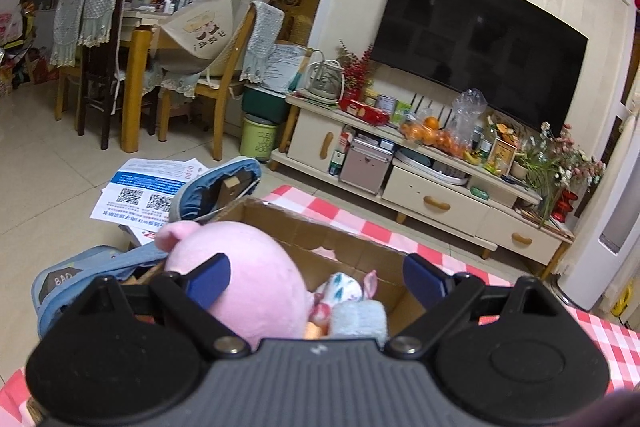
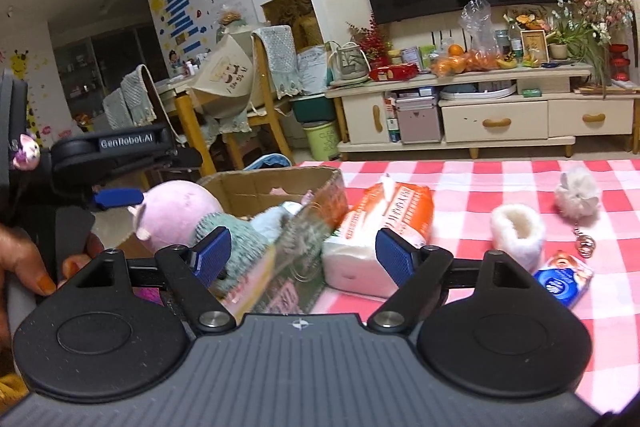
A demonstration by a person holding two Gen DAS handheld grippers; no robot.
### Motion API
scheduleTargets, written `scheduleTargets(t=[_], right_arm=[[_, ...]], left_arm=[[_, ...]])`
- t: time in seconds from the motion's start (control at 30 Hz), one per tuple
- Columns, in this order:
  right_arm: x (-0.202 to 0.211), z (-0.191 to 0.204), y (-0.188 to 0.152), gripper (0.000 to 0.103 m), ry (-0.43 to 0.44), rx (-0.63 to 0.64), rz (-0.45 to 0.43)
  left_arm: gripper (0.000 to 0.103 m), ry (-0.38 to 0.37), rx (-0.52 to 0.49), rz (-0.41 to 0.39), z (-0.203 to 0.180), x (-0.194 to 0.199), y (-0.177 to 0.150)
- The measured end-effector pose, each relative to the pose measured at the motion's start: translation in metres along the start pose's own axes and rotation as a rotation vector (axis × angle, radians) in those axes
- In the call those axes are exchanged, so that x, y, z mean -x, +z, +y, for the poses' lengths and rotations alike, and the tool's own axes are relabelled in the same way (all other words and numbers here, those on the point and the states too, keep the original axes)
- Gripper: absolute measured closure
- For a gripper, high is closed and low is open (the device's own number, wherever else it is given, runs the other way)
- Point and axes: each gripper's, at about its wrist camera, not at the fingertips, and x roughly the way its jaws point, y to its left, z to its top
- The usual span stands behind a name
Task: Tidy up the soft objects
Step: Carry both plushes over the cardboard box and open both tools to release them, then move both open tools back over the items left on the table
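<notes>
Person's hand [image 2: 24, 267]: far left in right wrist view, wrapped round the left gripper's handle – painted nails showing.
Left gripper [image 1: 316, 277]: fingers spread wide, gripping nothing; hanging over near-left edge of the box, pink plush just under/beside left pad – touching or not, can't tell. Prob. just positioned above the box for a drop-off or a tidy-up.
Pink plush [image 1: 236, 267]: round, bulging over box's left rim, too big to sit fully inside.
Cardboard box [image 1: 320, 231]: open top, near left end of the table; the collecting container for soft stuff. Inside – pink plush, a small patterned plush toy [image 1: 344, 289], a pale blue fuzzy item [image 1: 362, 321], something orange at bottom, unclear. Far half of floor mostly bare.
Teal fuzzy item [image 2: 232, 247]: at near side of box, right by right gripper's left pad; in or out of box – can't tell.
Right gripper [image 2: 304, 255]: fingers wide apart, nothing clamped; blurred pink-green flat packet [image 2: 280, 291] between/below pads, not pressed.
Tissue pack [image 2: 380, 239]: orange-white, on table just right of box, beside right pad; not yet boxed.
White fuzzy cuff [image 2: 518, 231]: upright on the checked cloth, right of tissue pack, well apart from box.
White pompom keychain [image 2: 578, 195]: far right, lying loose.
Blue-white small pack [image 2: 564, 277]: near right, flat on the table [image 2: 460, 183].
Progress, judged: box part-filled; right-side items left to gather.
</notes>
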Motion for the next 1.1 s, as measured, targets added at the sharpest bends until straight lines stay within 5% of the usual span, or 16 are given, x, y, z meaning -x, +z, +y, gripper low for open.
scheduleTargets(t=[1.1], right_arm=[[0.023, -0.017, -0.008, 0.000, -0.103, -0.033, -0.034]], left_arm=[[0.006, -0.084, -0.216, 0.021, -0.090, 0.007, -0.030]])
